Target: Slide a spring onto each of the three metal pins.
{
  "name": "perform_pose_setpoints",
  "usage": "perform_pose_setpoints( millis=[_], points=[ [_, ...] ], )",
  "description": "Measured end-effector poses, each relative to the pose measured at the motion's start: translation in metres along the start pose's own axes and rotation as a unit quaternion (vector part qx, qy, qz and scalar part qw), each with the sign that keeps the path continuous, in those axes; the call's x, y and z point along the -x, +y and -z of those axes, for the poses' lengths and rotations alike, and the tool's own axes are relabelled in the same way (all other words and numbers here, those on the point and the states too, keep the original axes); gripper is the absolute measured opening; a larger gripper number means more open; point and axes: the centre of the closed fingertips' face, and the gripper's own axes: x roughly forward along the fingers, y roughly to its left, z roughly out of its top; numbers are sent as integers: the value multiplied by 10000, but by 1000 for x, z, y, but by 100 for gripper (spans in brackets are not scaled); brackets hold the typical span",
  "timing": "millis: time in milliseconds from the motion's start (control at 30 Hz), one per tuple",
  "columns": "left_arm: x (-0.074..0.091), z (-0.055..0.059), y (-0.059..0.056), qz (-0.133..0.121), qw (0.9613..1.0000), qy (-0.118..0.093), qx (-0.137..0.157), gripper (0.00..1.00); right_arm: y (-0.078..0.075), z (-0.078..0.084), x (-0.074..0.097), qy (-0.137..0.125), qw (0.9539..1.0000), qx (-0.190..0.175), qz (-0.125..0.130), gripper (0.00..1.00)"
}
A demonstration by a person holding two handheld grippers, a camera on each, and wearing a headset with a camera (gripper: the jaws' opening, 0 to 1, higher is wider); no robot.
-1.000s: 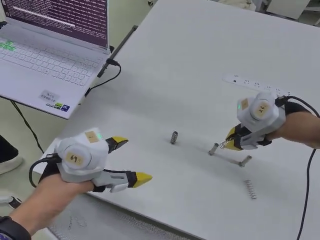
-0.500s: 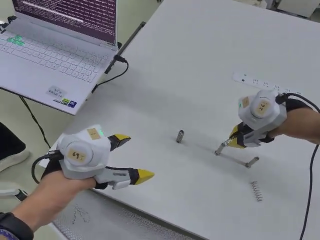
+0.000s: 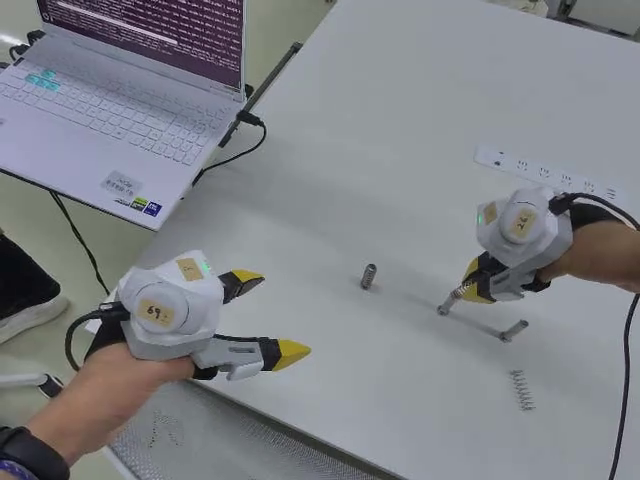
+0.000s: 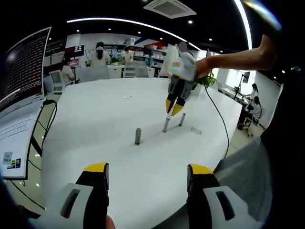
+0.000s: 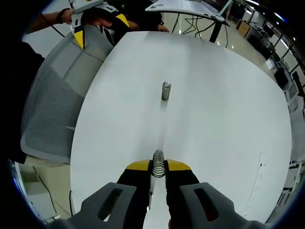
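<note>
My right gripper (image 3: 470, 291) is shut on a small coil spring (image 5: 158, 167). The spring's lower end meets the top of the middle metal pin (image 3: 445, 305), which leans on the white table (image 3: 400, 150). Left of it stands a pin with a spring on it (image 3: 369, 277), also ahead of the right jaws (image 5: 166, 90). A bare pin (image 3: 513, 330) stands to the right, and a loose spring (image 3: 521, 389) lies near the table's front edge. My left gripper (image 3: 268, 315) hovers open at the front left edge with nothing between its fingers (image 4: 147, 171).
An open laptop (image 3: 110, 100) with a cable (image 3: 225, 150) sits at the far left. A white power strip (image 3: 545, 175) lies beyond the right hand. A grey mesh chair seat (image 5: 52, 95) is below the table's front edge. People sit at desks in the background.
The head view has shifted. My right gripper has brought its spring closer to the middle pin's top. The left gripper stays open in the same spot.
</note>
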Motion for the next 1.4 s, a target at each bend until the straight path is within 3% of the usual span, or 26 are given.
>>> perform_pose_setpoints(
  millis=[833,1400],
  points=[
    [-1,1,3,-9,10000,0,63,63,-5,3,-24,329,9987,346,-162,9],
    [-2,4,3,-8,9999,34,97,62,-6,5,-42,439,9980,361,-265,9]
  ],
)
